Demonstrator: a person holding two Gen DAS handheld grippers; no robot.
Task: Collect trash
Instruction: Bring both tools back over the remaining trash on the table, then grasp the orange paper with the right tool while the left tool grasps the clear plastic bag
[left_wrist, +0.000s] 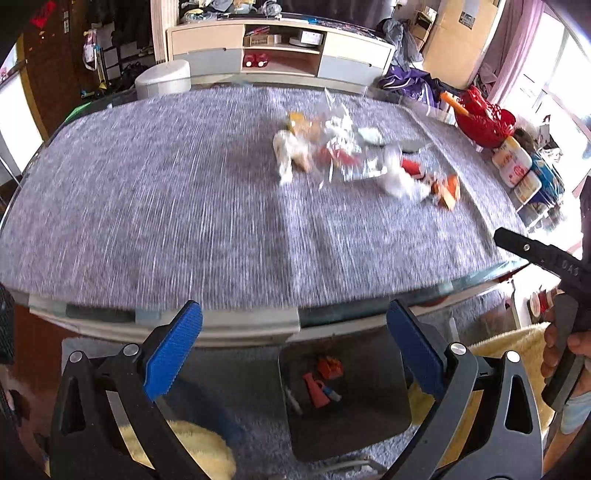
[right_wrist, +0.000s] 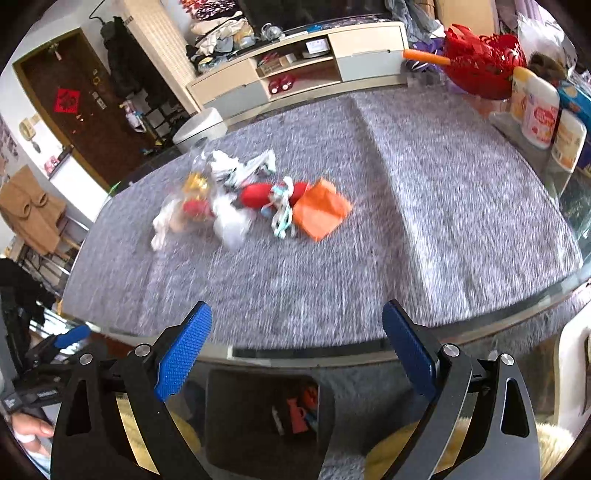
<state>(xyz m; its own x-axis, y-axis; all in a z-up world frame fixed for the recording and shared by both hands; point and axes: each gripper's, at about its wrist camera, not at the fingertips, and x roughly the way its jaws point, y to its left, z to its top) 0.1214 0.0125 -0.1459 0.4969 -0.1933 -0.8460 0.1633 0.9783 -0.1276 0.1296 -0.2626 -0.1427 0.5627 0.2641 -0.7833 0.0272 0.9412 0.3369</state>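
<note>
A blurred heap of trash (left_wrist: 354, 155) lies on the grey table mat: clear plastic wrap, white tissue, red and orange scraps. The right wrist view shows the same heap (right_wrist: 236, 199) with an orange paper square (right_wrist: 320, 210) and a red wrapper (right_wrist: 258, 194). A dark bin (left_wrist: 345, 395) stands on the floor under the table's near edge, holding a few red and orange pieces; it also shows as the bin (right_wrist: 266, 417). My left gripper (left_wrist: 293, 350) is open and empty, over the table edge. My right gripper (right_wrist: 297, 350) is open and empty too.
The grey mat (left_wrist: 166, 206) covers a glass table. A red basket (right_wrist: 484, 62) and several white jars (right_wrist: 541, 114) stand along the right edge. A yellow fluffy cushion (left_wrist: 192, 446) lies on the floor by the bin. A low TV cabinet (left_wrist: 280, 51) stands behind.
</note>
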